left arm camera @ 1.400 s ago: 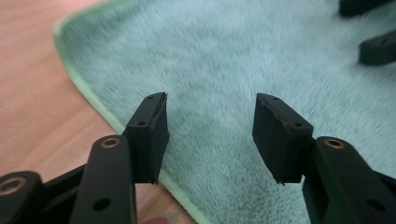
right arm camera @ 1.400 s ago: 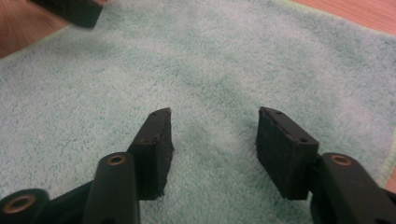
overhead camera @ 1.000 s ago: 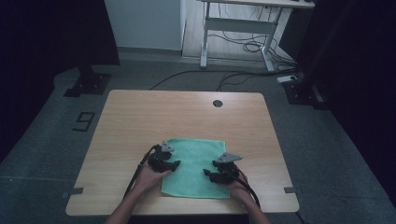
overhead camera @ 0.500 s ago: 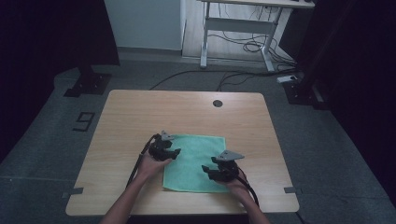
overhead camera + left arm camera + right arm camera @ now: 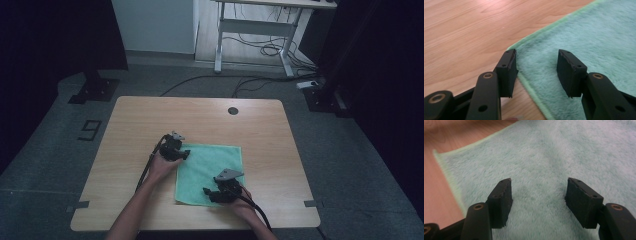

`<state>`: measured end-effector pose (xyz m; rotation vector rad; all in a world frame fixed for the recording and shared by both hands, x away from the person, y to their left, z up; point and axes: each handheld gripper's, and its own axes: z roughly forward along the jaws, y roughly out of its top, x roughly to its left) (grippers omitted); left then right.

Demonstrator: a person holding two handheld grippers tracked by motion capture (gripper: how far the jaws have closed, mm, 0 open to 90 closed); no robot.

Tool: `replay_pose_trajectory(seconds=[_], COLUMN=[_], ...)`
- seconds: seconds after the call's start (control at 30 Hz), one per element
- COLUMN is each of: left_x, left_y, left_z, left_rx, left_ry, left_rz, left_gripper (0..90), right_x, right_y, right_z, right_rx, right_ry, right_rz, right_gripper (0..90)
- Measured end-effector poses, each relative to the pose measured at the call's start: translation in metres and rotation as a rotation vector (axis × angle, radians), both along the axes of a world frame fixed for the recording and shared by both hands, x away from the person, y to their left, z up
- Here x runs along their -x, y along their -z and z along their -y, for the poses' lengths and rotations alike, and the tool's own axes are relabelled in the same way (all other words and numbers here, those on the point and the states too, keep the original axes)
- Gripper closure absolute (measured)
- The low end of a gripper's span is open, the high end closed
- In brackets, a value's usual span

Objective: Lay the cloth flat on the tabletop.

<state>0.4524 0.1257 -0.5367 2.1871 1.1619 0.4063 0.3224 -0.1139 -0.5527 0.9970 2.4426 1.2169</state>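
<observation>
the green towel (image 5: 209, 172) lies flat at the worktop's (image 5: 150, 120) near middle. the left hand-held gripper (image 5: 184, 154) has shifted to its far-left corner, jaws closing slightly but spread; the right hand-held gripper (image 5: 206, 192), just opening, hovers spread at the near edge—likely set to pinch corners.

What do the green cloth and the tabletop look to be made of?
Cloth: soft plush fabric, likely microfibre or fleece; fuzzy matte nap and a stitched paler edge show up close. Table: wood-look top, probably laminate; light grain lines with a smooth, slightly glossy surface.

plain mint-green cloth (image 5: 210, 172), pale wood table (image 5: 200, 120)
</observation>
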Motion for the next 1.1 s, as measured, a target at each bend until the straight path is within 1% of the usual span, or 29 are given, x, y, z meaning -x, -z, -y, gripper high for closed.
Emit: replay_pose_trajectory(seconds=[0.03, 0.13, 0.2, 0.27, 0.3, 0.37, 0.43, 0.5, 0.53, 0.57, 0.63, 0.73, 0.77, 0.87, 0.93, 1.0, 1.1], left_x=[0.0, 0.0, -0.001, -0.001, -0.001, 0.001, 0.003, 0.003, 0.002, 0.0, -0.004, -0.009, -0.009, -0.009, -0.009, -0.008, -0.008], left_y=[0.0, 0.0, 0.0, -0.001, -0.001, -0.004, -0.011, -0.016, -0.016, -0.016, -0.011, -0.005, -0.004, -0.002, -0.002, -0.002, -0.002], left_z=[-0.001, -0.001, -0.001, -0.001, -0.001, 0.0, 0.002, 0.008, 0.012, 0.015, 0.02, 0.022, 0.021, 0.02, 0.021, 0.021, 0.021], left_rx=[0.008, 0.005, 0.003, -0.001, -0.005, 0.001, 0.038, 0.041, 0.035, 0.02, -0.004, -0.01, -0.01, -0.004, -0.005, -0.006, -0.009], left_ry=[0.0, 0.002, 0.005, 0.01, 0.014, 0.02, 0.03, 0.047, 0.057, 0.062, 0.058, 0.046, 0.041, 0.039, 0.038, 0.038, 0.037], left_rz=[-0.005, -0.005, -0.008, -0.013, -0.014, 0.007, 0.036, 0.05, 0.044, 0.036, 0.008, -0.02, -0.024, -0.022, -0.02, -0.018, -0.015], left_gripper=[49.2, 48.7, 48.6, 48.6, 48.7, 49.7, 50.7, 51.5, 51.6, 51.4, 50.8, 50.3, 50.4, 50.9, 50.9, 50.3, 50.0], right_x=[0.002, 0.006, 0.006, 0.005, 0.005, 0.005, 0.006, 0.007, 0.006, 0.006, 0.006, 0.007, 0.007, 0.009, 0.009, 0.01, 0.009], right_y=[0.0, 0.0, 0.0, -0.004, -0.007, -0.015, -0.02, -0.021, -0.02, -0.019, -0.016, -0.01, -0.007, -0.004, -0.004, -0.005, -0.004], right_z=[0.004, 0.009, 0.009, 0.003, 0.0, -0.009, -0.019, -0.03, -0.036, -0.042, -0.054, -0.065, -0.069, -0.072, -0.073, -0.075, -0.078], right_rx=[0.003, 0.012, 0.017, 0.03, 0.01, -0.059, -0.07, -0.074, -0.082, -0.083, -0.066, -0.042, -0.023, 0.006, 0.006, 0.016, 0.012], right_ry=[-0.004, -0.012, -0.009, -0.01, -0.014, -0.04, -0.068, -0.104, -0.123, -0.139, -0.17, -0.192, -0.196, -0.2, -0.198, -0.189, -0.19], right_rz=[0.001, 0.011, 0.007, 0.003, 0.01, 0.02, 0.036, 0.032, 0.019, 0.009, 0.0, -0.014, -0.017, -0.011, -0.007, 0.01, 0.002], right_gripper=[37.8, 37.8, 36.0, 34.3, 35.2, 39.1, 42.7, 47.5, 49.5, 50.4, 50.9, 50.1, 48.8, 46.7, 43.9, 41.2, 40.3])
